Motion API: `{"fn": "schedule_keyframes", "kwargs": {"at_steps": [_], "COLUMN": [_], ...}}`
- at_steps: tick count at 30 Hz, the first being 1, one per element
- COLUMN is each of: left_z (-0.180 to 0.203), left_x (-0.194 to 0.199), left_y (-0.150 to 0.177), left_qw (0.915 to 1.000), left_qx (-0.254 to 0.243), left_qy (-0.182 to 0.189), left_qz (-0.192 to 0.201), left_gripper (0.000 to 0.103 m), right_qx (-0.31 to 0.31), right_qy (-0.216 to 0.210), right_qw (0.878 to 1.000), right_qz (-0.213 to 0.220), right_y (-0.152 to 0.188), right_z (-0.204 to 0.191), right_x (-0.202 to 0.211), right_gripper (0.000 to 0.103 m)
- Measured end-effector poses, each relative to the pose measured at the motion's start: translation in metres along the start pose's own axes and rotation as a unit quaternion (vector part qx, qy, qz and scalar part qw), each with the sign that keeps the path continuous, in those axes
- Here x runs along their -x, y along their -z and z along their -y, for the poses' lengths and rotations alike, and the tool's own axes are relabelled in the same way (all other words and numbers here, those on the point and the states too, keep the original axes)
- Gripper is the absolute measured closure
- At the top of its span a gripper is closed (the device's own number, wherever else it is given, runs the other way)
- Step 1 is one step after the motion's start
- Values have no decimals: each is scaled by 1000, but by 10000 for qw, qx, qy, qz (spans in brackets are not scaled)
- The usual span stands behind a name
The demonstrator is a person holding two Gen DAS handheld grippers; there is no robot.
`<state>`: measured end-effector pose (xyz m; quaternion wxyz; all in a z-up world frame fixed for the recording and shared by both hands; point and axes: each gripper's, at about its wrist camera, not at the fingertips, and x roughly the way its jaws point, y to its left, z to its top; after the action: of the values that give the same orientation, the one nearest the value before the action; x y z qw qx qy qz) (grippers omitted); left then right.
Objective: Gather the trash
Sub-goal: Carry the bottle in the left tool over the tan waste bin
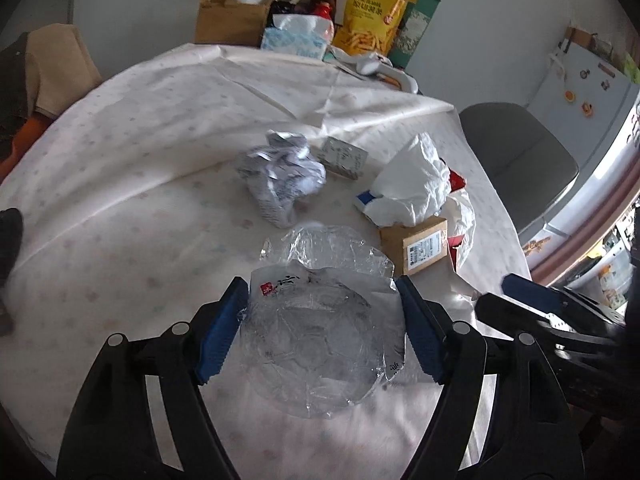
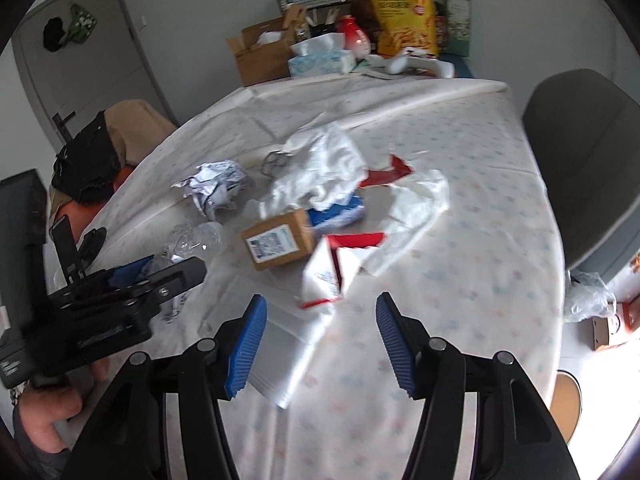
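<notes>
Trash lies on a round table with a pale cloth. My left gripper is open, its blue pads on either side of a crumpled clear plastic wrapper, close to its edges. Beyond it lie a crumpled paper ball, a white plastic bag and a small cardboard box. My right gripper is open above a flat white pouch, with a torn red-and-white carton just past its tips. The left gripper shows at the left of the right wrist view.
At the table's far edge stand a cardboard carton, a tissue box and a yellow snack bag. A grey chair is at the right and a chair with clothes at the left. A small grey box lies beside the paper ball.
</notes>
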<state>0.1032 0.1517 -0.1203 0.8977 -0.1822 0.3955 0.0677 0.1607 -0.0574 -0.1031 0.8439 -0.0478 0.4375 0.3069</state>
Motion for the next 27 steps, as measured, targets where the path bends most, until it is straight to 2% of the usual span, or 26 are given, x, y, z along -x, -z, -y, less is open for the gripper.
{"fn": "schedule_keyframes", "kwargs": {"at_steps": [2,4,5,6,7,9,21,27], "left_z": [-5,-7,-8,-9,-9,-7,29,70], "left_x": [5,9,10,11,12,15,38,39], "left_y": [-1,-2,-2,-2,-2,-3,-14,-19], "left_qw": [10000,9999,9999,9999,9999,9998,9982,9956], "left_qx": [36,31,33,43,56,44,-211,-579], "left_qy": [-8,-50,-54,-44,-28,19,279,487], "left_qz": [51,101,112,116,127,175,497,561], "left_gripper": [28,28,28,28,28,28,28,28], "right_qx": [77,106,94,76,41,76,-99,-410], "right_qy": [17,77,100,100,82,71,10,200], "right_qw": [10000,9999,9998,9997,9997,9998,9989,9966], "right_qz": [-36,-107,-169,-204,-226,-151,461,686], "right_y": [-3,-5,-6,-6,-6,-5,-6,5], "right_z": [-5,-7,-6,-5,-4,-3,22,56], "right_x": [-8,-18,-22,-25,-25,-21,38,68], "right_gripper": [57,70,82,89,89,98,99,99]}}
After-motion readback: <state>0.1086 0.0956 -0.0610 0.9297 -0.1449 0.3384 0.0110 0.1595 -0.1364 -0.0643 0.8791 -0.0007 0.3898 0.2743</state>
